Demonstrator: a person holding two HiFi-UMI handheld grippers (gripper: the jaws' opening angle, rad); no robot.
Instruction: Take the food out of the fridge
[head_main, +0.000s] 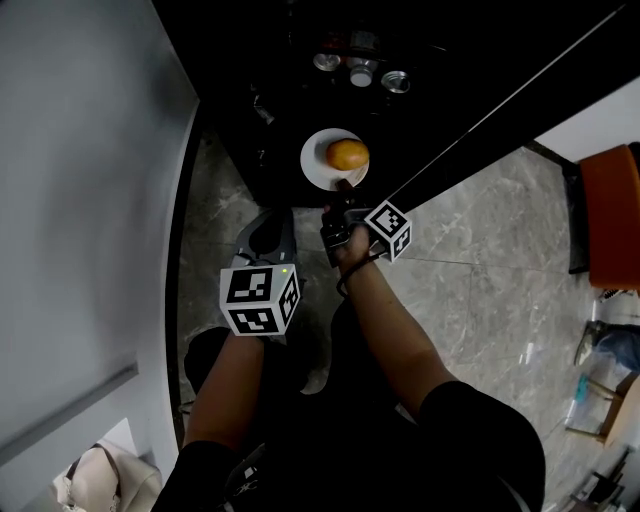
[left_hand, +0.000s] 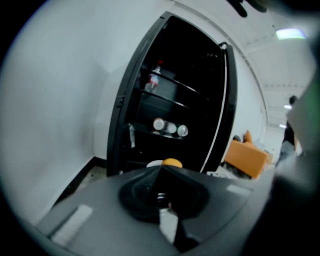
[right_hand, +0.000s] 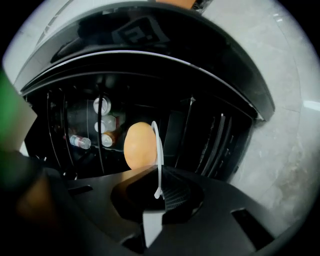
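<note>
A white plate (head_main: 318, 170) carrying a round orange food item (head_main: 348, 154) sits at the front of the open black fridge (head_main: 260, 110). My right gripper (head_main: 343, 192) is shut on the near rim of the plate. In the right gripper view the plate (right_hand: 158, 150) shows edge-on, its rim pinched between the jaws of that gripper (right_hand: 159, 187), with the orange food (right_hand: 140, 146) just behind. My left gripper (head_main: 272, 232) hangs lower and to the left, outside the fridge, holding nothing; its jaws meet at the left gripper (left_hand: 161, 170).
Cans (head_main: 360, 72) stand on a shelf deeper in the fridge, and a small bottle (left_hand: 154, 80) is on a higher shelf. The fridge door (head_main: 500, 110) stands open to the right. An orange chair (head_main: 615, 210) is at far right, a grey wall (head_main: 80, 200) at left.
</note>
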